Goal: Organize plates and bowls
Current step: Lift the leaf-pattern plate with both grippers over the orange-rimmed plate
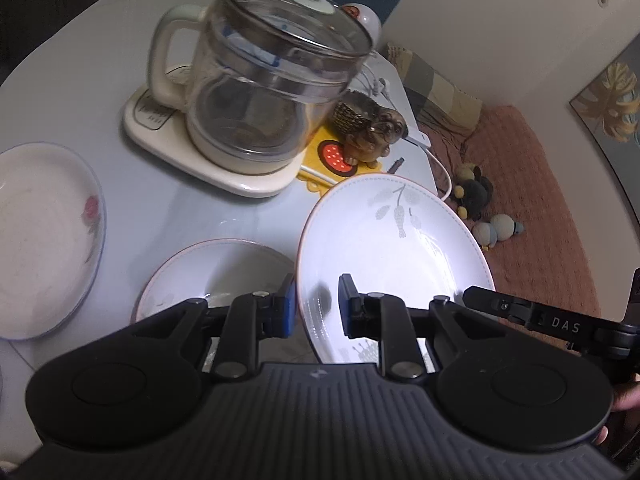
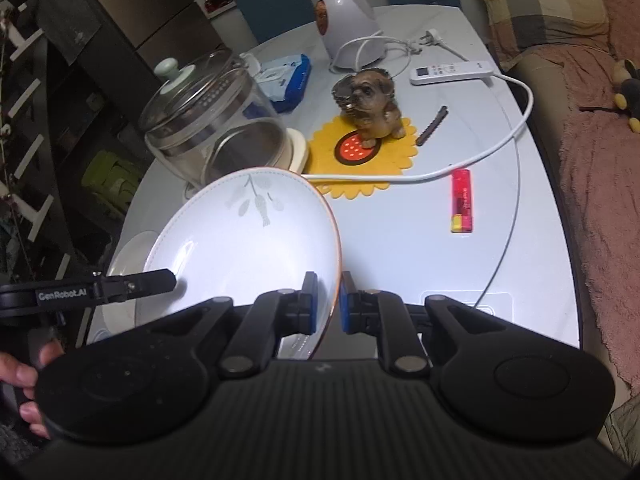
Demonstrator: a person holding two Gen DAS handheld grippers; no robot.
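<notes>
Left wrist view: left gripper (image 1: 316,304) has its jaws clenched on the left rim of the leaf-print plate (image 1: 394,248), which is lifted and tilted above the desk (image 1: 180,208). Two more pieces lie flat below: a matching plate (image 1: 216,272) just under the held one and a flower plate (image 1: 44,236) well off to the left. That makes three plates here; no bowl I can tell. The glass kettle (image 1: 260,92) and dog figurine (image 1: 372,128) stand close beyond. Right wrist view: right gripper (image 2: 328,304) has its jaws clenched on the opposite rim of the same plate (image 2: 248,236); one white dish edge (image 2: 128,256) peeks out beneath. One lighter (image 2: 462,202), one remote (image 2: 452,72), one cord (image 2: 516,128). Risks: both grips pinch only the rim, so uneven hand motion could twist the plate loose; swinging forward could knock the kettle or figurine.
</notes>
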